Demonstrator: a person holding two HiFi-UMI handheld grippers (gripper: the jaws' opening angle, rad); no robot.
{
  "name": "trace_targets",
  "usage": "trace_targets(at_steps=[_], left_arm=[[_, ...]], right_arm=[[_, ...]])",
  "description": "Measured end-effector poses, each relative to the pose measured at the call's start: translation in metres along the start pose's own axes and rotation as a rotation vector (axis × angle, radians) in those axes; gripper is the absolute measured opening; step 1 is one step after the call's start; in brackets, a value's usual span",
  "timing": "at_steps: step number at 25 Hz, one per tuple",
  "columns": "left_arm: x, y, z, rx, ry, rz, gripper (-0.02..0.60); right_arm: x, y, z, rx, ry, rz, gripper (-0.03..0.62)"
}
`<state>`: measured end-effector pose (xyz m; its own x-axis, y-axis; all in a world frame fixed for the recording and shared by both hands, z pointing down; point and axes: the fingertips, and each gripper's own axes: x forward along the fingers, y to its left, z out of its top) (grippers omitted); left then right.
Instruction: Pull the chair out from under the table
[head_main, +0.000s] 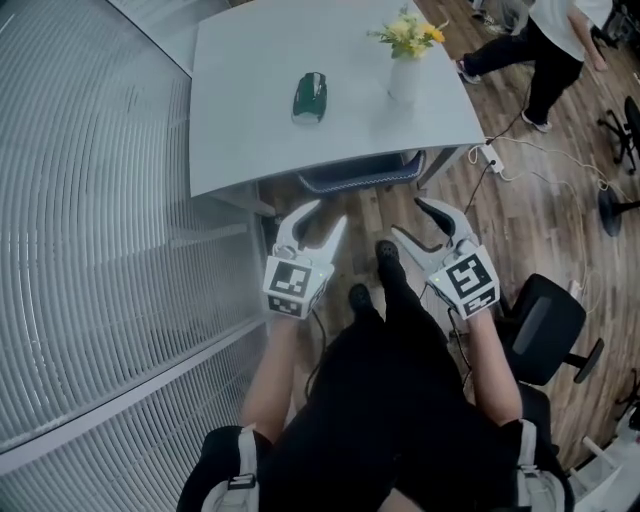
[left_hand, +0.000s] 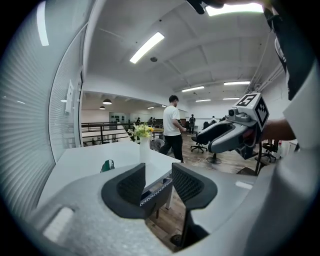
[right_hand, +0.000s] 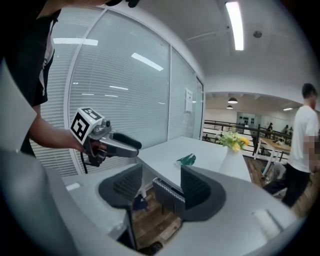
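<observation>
From the head view, my left tool (head_main: 325, 215) and right tool (head_main: 408, 218) hang side by side above the wood-plank floor (head_main: 520, 230), both short of the dark mesh-backed office chair with a pale-trimmed top edge (head_main: 362, 172). The chair sits tucked under the pale grey rectangular surface (head_main: 250, 100), with only the top of its back showing past the near edge. On the surface stand a small dark green object (head_main: 310, 96) and a white vase of yellow flowers (head_main: 405, 60), well apart from each other. A second black office chair (head_main: 545, 325) waits off to my right. In the left gripper view, that tool's jaws are spread with nothing between them but open air. The chair (left_hand: 159, 196) shows through the gap, lower down and farther off, and a person in a white top (left_hand: 172, 127) walks by in the background. In the right gripper view, the right tool is likewise spread and empty, with the chair's trimmed edge (right_hand: 170, 196) framed between its jaws and not touched. As I judge it, the pull has not begun: both tools are lined up on the backrest, and reaching in, closing on it and drawing the chair clear all remain.
</observation>
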<state>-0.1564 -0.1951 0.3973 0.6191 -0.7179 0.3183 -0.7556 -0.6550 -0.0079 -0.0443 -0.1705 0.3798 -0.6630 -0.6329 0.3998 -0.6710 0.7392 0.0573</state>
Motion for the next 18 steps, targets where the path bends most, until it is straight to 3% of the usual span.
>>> trace_targets(at_steps=[7, 13, 18], left_arm=[[0.04, 0.012, -0.029, 0.097, 0.143, -0.021, 0.161], [0.08, 0.014, -0.061, 0.176, 0.31, -0.099, 0.161], [0.108, 0.015, -0.079, 0.256, 0.403, -0.171, 0.144]], right_arm=[[0.045, -0.016, -0.038, -0.162, 0.152, 0.088, 0.233], [0.08, -0.044, -0.072, -0.281, 0.276, 0.141, 0.233], [0.109, -0.06, -0.109, -0.374, 0.389, 0.198, 0.233]])
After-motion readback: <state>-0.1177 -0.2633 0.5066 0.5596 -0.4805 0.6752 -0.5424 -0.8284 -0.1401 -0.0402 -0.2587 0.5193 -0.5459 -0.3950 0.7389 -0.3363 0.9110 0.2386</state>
